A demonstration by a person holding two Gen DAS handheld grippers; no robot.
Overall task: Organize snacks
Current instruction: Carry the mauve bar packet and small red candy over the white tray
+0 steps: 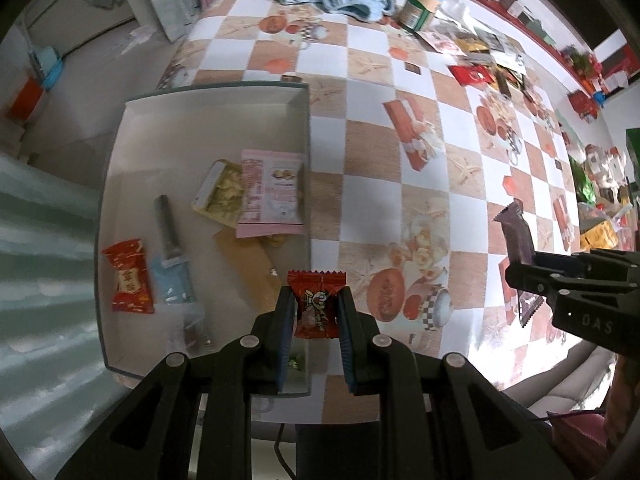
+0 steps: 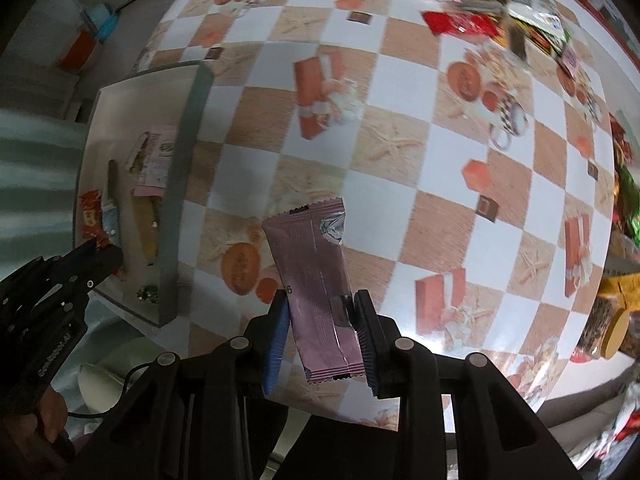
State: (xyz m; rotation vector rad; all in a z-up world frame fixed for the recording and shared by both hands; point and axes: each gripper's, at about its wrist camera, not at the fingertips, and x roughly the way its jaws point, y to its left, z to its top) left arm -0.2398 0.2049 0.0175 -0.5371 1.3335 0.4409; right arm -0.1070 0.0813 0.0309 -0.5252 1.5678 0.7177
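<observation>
- Left wrist view: the left gripper [image 1: 315, 312] is clamped narrowly on a red candy packet [image 1: 316, 303], pinched between both blue pads, its crimped top edge sticking out past the fingertips.
- Just beyond and left of those fingertips sits the white box [image 1: 208, 120], the claw hanging over its right wall; inside lie a red wrapped sweet [image 1: 129, 277], a light-blue stick packet [image 1: 173, 256], a tan bar [image 1: 248, 264], a pink pouch [image 1: 272, 194] and a yellow-green packet [image 1: 222, 192].
- Right wrist view: the right gripper [image 2: 323, 332] is closed part-way on a mauve stick wrapper [image 2: 320, 284], held by its lower half, tilted, most of its length reaching past the tips.
- Beneath it is the checkered tablecloth [image 2: 400, 80]; the box lies well to its left.
- Farther off, a pile of loose snacks [image 2: 480, 4] crowds the far right edge.
</observation>
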